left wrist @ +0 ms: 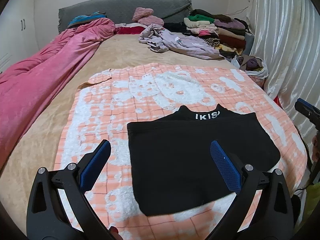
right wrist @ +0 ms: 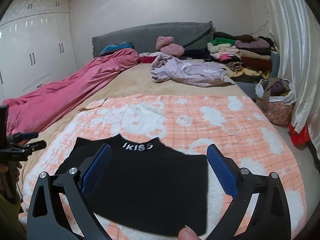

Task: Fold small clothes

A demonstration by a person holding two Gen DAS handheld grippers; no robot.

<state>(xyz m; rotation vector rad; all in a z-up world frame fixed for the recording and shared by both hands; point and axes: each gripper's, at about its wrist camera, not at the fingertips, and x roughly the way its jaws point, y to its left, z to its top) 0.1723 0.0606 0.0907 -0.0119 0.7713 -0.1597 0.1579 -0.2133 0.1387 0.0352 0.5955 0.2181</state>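
Just one black top (left wrist: 192, 160), two spread grippers.

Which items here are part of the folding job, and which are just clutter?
Job: black top, left gripper, right gripper, both open above it; peach blanket as work surface.

Lying about: pink duvet, lilac garment, stacked clothes, bag.

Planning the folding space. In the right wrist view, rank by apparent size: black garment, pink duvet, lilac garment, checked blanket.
1. Checked blanket
2. Pink duvet and black garment: similar; the garment lies much nearer the camera, so no ranking.
3. Lilac garment, though it lies farthest.
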